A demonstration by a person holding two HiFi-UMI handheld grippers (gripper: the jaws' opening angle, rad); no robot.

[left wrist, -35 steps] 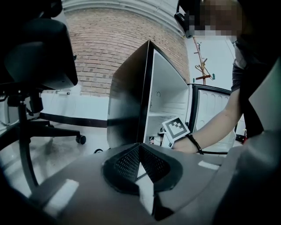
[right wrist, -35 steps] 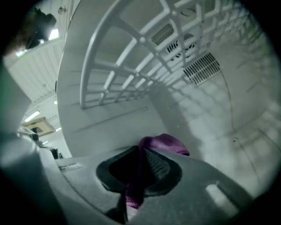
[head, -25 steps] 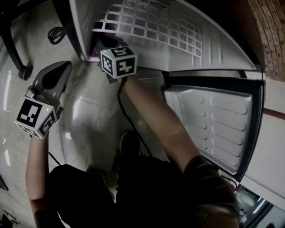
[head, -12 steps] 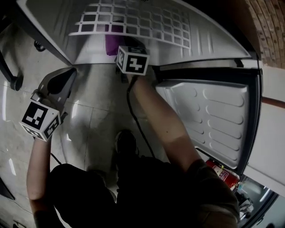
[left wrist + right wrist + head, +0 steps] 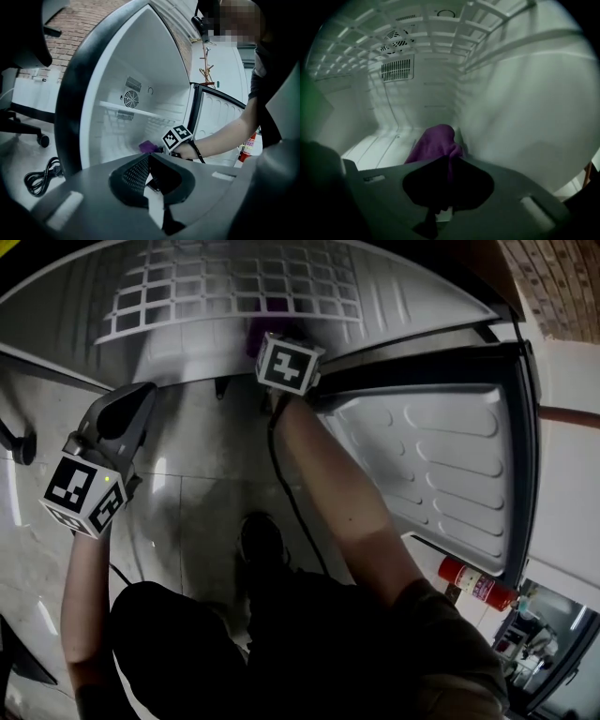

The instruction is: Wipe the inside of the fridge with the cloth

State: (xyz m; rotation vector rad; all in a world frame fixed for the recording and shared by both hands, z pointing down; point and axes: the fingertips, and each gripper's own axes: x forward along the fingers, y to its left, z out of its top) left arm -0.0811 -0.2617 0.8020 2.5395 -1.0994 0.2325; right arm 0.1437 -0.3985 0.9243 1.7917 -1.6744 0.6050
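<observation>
Power cable (image 5: 41, 176): coiled on the pale floor (image 5: 187, 493) at far left, outside the fridge.
Office chair (image 5: 28, 129): dark base and one caster only, beside the cable, well apart from the grippers.
Left gripper (image 5: 149, 157): held low over the floor in front of the open fridge, pointing toward it; closed down to a sliver, gripping nothing.
Fridge (image 5: 159, 61): open, white inside, lying across the top of the head view; contains a wire shelf, the cloth and the front of the right gripper.
Wire shelf (image 5: 234, 287): white grid spanning the compartment, above the cloth.
Fan vent (image 5: 131, 98): round grille on the back wall, with a slotted panel just below it.
Cloth (image 5: 436, 140): purple, bunched into a hump, down on the bottom of the compartment under the shelf, just beside the side wall.
Right gripper (image 5: 449, 161): reached into the fridge with only the marker cube showing from above; clamped on the near edge of the cloth.
Door (image 5: 450, 474): swung open to the right, its moulded inner panel facing up toward the head camera.
Fire extinguisher (image 5: 472, 580): red, below the door's lower edge at right.
</observation>
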